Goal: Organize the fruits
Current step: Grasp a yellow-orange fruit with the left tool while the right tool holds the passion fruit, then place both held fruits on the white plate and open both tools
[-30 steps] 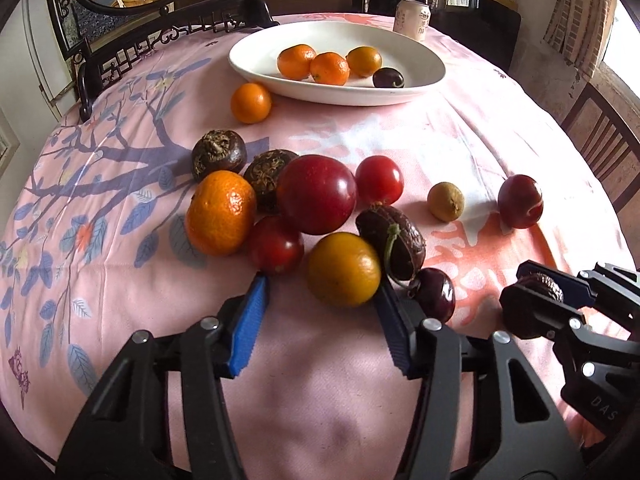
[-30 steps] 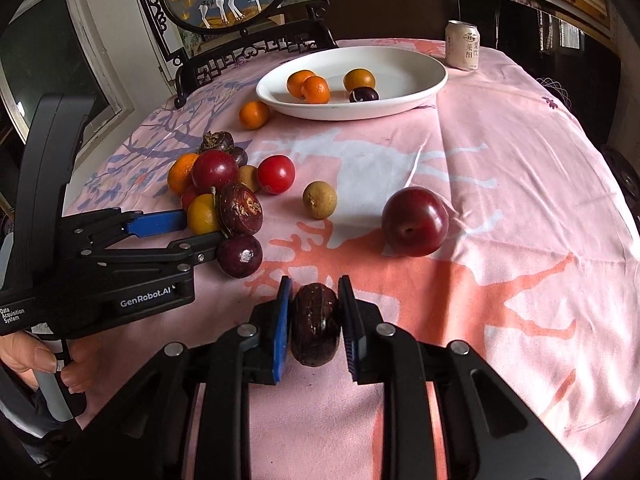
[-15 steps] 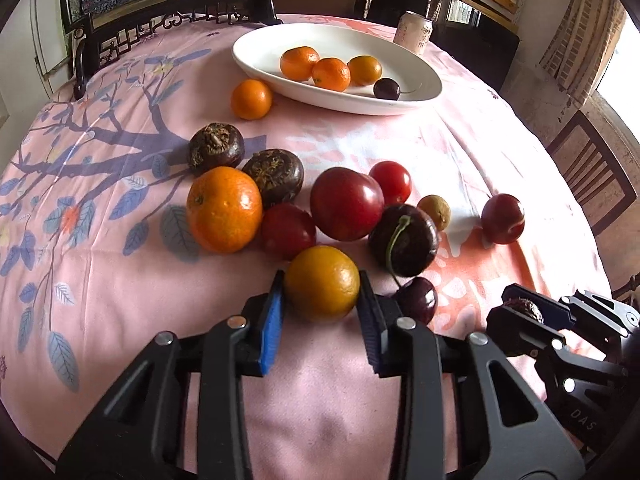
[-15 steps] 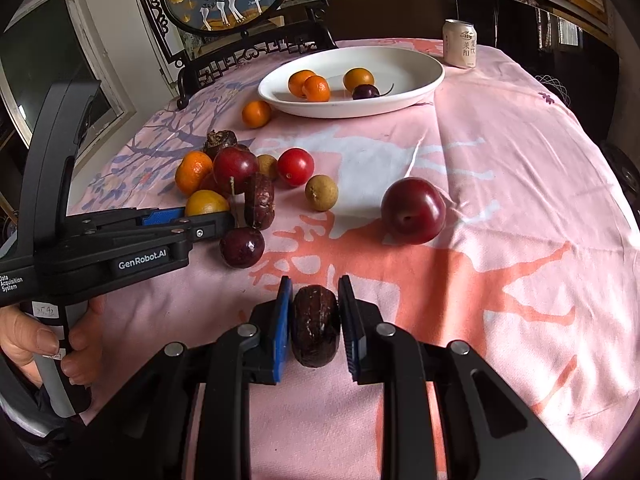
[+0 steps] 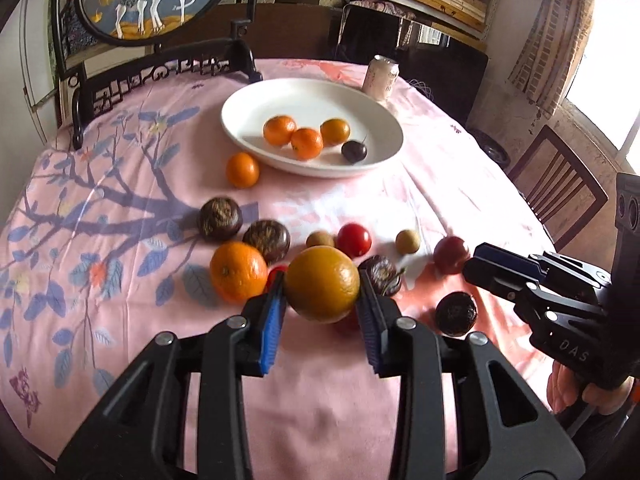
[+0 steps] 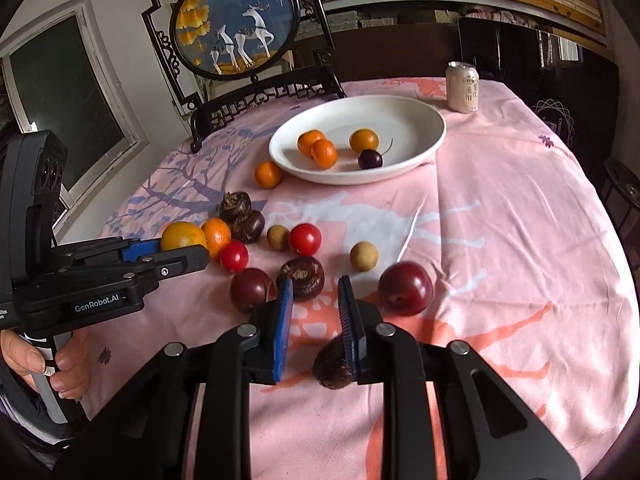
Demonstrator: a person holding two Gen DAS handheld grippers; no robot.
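While the pink tablecloth fills both views, the white plate sits upper centre, holding three small oranges and a dark cherry. The left gripper has just been closing its jaws, and they now clamp a yellow-orange orange at mid-frame. The right gripper has its jaws drawn in, nothing between the pads. A dark wrinkled fruit shows low in the right wrist view, against the right pad.

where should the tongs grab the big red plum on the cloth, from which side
Pinch the big red plum across its widest middle, coming down from the near side: it is round and smooth, and bare tablecloth lies on both its flanks.
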